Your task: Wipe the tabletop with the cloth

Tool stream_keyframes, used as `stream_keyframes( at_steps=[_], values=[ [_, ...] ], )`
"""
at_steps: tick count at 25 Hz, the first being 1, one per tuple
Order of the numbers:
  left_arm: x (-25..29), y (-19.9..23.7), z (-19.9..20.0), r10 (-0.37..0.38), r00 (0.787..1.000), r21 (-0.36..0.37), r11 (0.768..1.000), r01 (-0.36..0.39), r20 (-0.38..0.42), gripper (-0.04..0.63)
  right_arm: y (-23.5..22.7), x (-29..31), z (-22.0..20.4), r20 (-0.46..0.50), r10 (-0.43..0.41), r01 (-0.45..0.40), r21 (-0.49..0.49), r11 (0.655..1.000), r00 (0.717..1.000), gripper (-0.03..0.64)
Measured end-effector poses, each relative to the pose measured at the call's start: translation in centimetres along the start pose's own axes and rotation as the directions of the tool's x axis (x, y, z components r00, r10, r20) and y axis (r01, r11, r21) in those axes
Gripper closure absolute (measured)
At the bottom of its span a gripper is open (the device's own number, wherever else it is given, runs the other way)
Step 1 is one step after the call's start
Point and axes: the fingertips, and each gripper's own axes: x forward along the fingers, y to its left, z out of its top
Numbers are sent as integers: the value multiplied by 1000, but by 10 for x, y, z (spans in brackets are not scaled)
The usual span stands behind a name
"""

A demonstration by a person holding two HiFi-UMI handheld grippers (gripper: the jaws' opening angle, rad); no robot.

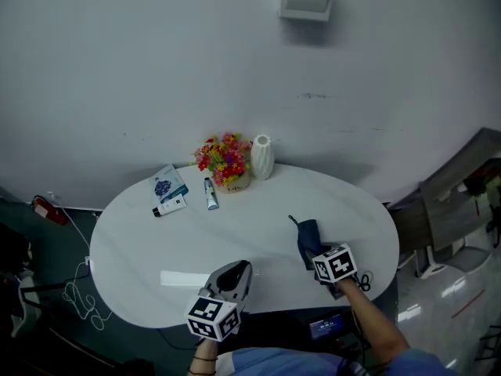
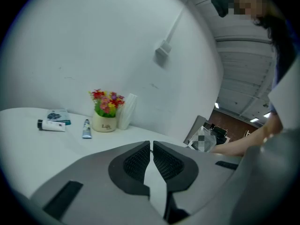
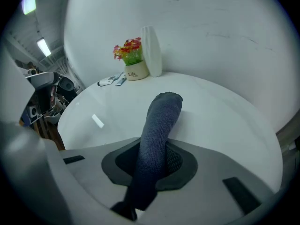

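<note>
vase (image 1: 261, 157) right of flowers (image 1: 225, 161) | tube (image 1: 210, 194) left | cloth (image 1: 308, 240) on table (image 1: 141, 241) right

Overall: dim and cool, a bluish cast across the head view.
Source: ceiling strip lights (image 3: 44, 46) glow far left in the right gripper view.
Glare: pale rectangular reflection (image 1: 184, 278) on the glossy white oval tabletop (image 1: 235, 229), near left.
Shadows: soft and faint beside the dark blue knitted cloth (image 3: 161, 121).
Distortion: both gripper views bulge fisheye, with black vignetted corners.

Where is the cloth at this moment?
Head view, right side: the cloth is clamped in the right gripper at the table's front right, far from the flowers.
</note>
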Motion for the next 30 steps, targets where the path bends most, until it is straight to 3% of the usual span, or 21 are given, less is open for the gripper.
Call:
stream_keyframes(
  at_steps=[7,15,19,23,30],
  values=[
    [62,-103,-5,-181,981,79,979,186,-66,572,-109,-48,-38,17,-125,122,124,985,992,547],
    [93,-191,-16,-351,924,155,915,373,-149,571,-205,-104,-86,2,-299,288,257,922,954,547],
    [96,-216,-21,-396,902,182,887,425,-175,572,-239,-125,-112,-20,-356,344,318,884,934,546],
    [92,-214,-25,-383,907,171,895,412,-175,571,-264,-140,-131,-47,-398,388,345,854,916,546],
    [68,-177,-23,-280,948,159,940,303,-150,572,-260,-143,-128,-11,-396,371,379,848,918,546]
  ],
)
